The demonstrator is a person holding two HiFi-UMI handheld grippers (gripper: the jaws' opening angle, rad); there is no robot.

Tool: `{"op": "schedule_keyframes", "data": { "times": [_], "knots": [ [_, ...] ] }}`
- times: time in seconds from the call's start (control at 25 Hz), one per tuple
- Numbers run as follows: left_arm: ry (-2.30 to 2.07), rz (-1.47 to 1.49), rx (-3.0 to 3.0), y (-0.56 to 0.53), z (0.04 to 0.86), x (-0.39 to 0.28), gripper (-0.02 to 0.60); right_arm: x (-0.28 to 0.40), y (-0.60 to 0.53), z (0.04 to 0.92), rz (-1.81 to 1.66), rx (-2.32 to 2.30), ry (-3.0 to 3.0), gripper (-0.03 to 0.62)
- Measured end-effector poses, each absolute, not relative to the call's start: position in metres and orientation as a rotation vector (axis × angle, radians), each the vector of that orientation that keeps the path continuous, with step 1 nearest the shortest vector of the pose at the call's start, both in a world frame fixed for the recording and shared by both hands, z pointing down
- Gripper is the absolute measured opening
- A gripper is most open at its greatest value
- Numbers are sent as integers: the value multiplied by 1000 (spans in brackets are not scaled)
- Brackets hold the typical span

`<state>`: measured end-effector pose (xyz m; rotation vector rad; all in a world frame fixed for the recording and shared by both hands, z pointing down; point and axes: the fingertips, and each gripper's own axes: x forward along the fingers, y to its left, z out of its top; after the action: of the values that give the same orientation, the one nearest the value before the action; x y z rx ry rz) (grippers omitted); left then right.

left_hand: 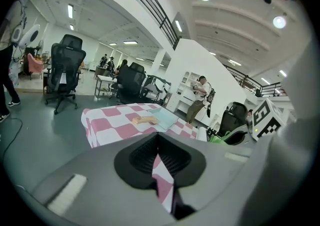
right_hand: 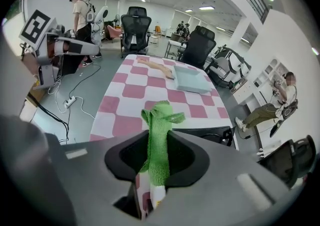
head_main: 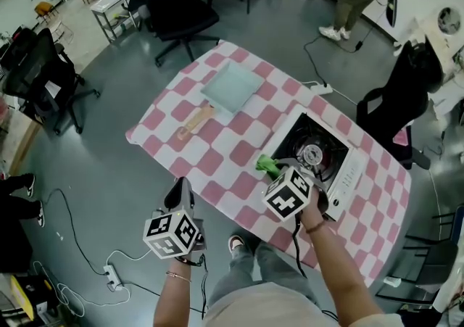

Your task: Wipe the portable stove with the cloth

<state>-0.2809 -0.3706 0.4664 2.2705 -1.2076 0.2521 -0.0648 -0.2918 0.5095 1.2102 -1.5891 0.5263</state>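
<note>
Table with pink-and-white checked cover stands diagonal on a grey floor. Portable stove sits at the table's right part, black top, round burner in the middle. Green cloth lies bunched at the stove's near-left corner, at the front end of the right gripper. Left gripper is held off the table, just beside its near edge, over the floor. Pale blue-green square tray on the far part of the table; wooden-handled tool just beside it. Black office chair beyond the table. Power strip on the floor, lower left.
</note>
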Motion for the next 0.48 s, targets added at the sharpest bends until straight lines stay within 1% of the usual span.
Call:
{"op": "schedule_keyframes", "data": {
  "times": [0.48],
  "knots": [
    [-1191,257,2279,-371,466,-270,0,-60,-289,511,547,1202,-1585,100]
  ]
}}
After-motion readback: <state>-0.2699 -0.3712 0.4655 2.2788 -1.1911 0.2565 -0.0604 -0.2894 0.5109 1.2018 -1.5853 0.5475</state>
